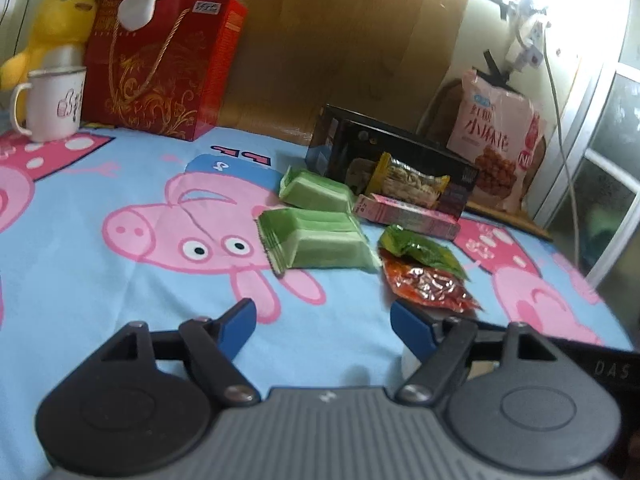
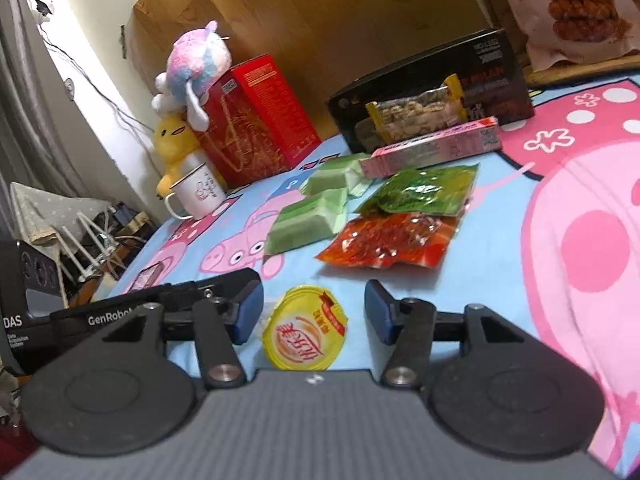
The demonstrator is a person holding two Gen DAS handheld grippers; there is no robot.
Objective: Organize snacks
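Observation:
Snacks lie on a Peppa Pig sheet (image 1: 100, 184). Two stacks of green wafer packs (image 1: 316, 240) (image 2: 308, 220), a green pouch (image 1: 424, 250) (image 2: 428, 190) and a red pouch (image 1: 432, 286) (image 2: 392, 242) sit in front of a pink box (image 1: 408, 214) (image 2: 436, 146), a yellow-ended nut bar (image 1: 412, 182) (image 2: 416, 114) and a black box (image 1: 384, 152) (image 2: 432, 80). My left gripper (image 1: 322, 322) is open and empty over the sheet. My right gripper (image 2: 314, 312) is open around a yellow-lidded jelly cup (image 2: 304, 334), jaws not touching it.
A red gift box (image 1: 160, 64) (image 2: 256, 120), plush toys (image 1: 60, 20) (image 2: 196, 64) and a white mug (image 1: 52, 104) (image 2: 196, 196) stand at the back left. A pink snack bag (image 1: 496, 140) (image 2: 568, 4) leans at the back right. The left gripper's body (image 2: 120, 316) shows beside my right one.

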